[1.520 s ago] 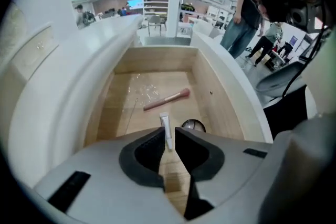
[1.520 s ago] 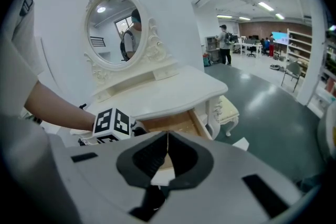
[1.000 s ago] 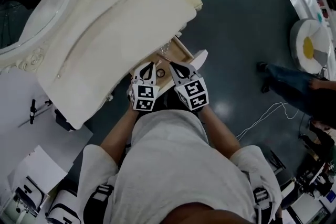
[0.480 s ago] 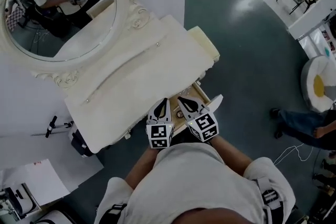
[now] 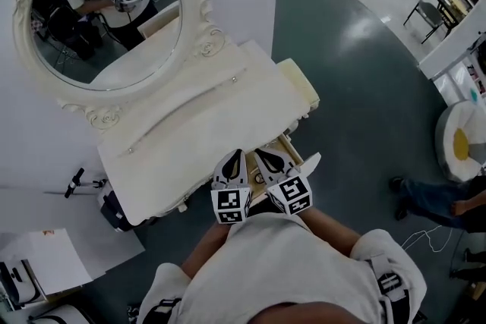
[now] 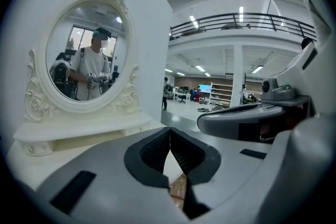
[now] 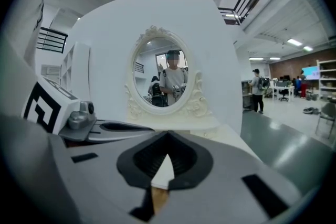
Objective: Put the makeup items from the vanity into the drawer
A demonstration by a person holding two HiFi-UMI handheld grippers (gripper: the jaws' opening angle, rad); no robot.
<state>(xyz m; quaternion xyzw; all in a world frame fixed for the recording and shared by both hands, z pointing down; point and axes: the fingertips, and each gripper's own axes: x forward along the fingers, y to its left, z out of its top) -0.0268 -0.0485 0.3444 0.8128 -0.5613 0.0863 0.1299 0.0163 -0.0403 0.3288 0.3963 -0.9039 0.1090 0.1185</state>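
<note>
The vanity bench [image 5: 205, 117] stands with its cream top bare. No makeup items show anywhere on it, so the clearing looks finished or nearly so. What seems left is to close the drawer [image 5: 295, 152], which stands pulled out under the front edge. Whether the makeup items lie inside it cannot be told, since both grippers hang over its mouth and cover the inside. The floor [image 5: 357, 87] is dark grey-green, smooth and glossy, with pale spots of glare. The bench top is a broad matt slab with rounded, moulded edges and one long faint seam across it. Behind it rises an oval mirror [image 5: 102, 11] in a thick cream frame carved with scrolls and rosettes, and it reflects the person holding the grippers. The drawer is a shallow box, pale wood inside, with a cream front panel. The left gripper [image 5: 234, 162] and right gripper [image 5: 267, 159] are grey hard plastic, each carrying a cube of black-and-white square markers. On both, the black ribbed fingers [image 6: 152, 152] are pressed together at the tips, with nothing held.
</note>
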